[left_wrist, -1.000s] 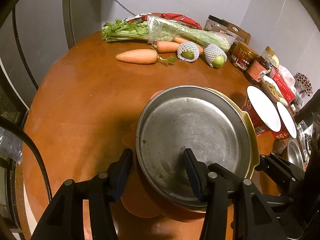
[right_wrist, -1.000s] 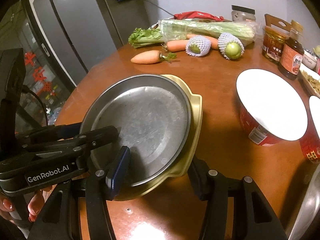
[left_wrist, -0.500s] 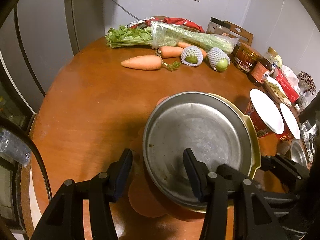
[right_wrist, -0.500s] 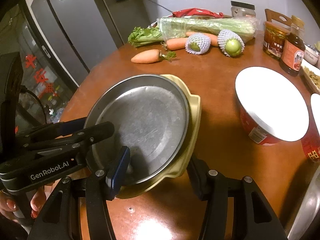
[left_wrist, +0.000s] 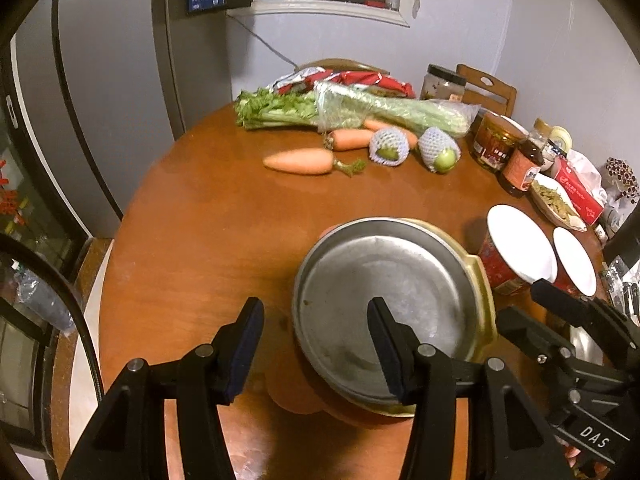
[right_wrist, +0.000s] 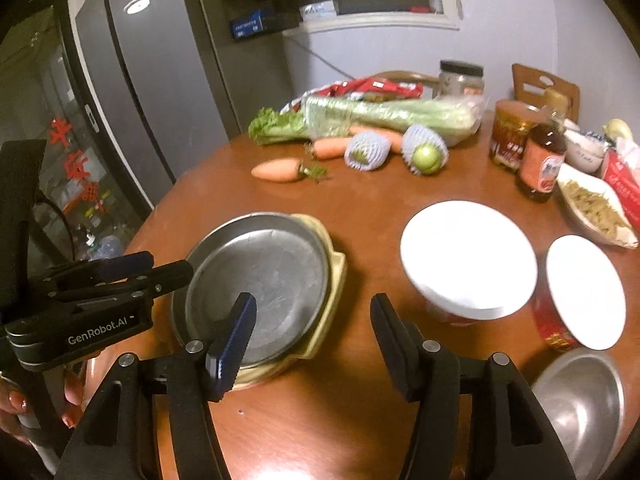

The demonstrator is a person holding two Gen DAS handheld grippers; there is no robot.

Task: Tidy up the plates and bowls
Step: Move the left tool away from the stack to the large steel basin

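Note:
A round metal plate [left_wrist: 384,300] [right_wrist: 264,280] lies on top of a yellow plate [left_wrist: 482,280] [right_wrist: 334,280], with an orange plate [left_wrist: 298,400] under both, on the wooden table [left_wrist: 208,240]. My left gripper [left_wrist: 316,344] hovers open above the stack's left rim; its right finger crosses the metal plate in the picture and nothing is pinched. My right gripper [right_wrist: 312,336] hangs above the stack's right edge, its jaws opening, with nothing gripped. Each gripper shows in the other's view: the left gripper [right_wrist: 160,272] and the right gripper [left_wrist: 560,312].
Two red cups with white lids [right_wrist: 468,256] [right_wrist: 584,292] stand right of the stack, and a steel bowl [right_wrist: 580,404] sits near the front right edge. Carrots [left_wrist: 298,161], celery [left_wrist: 360,110], netted fruit [left_wrist: 438,148], jars and a sauce bottle [right_wrist: 542,164] line the far side.
Both grippers have risen and drawn back from the plate stack, which now looks smaller and lower in both views. The right jaws have spread wider. The stack stays put.

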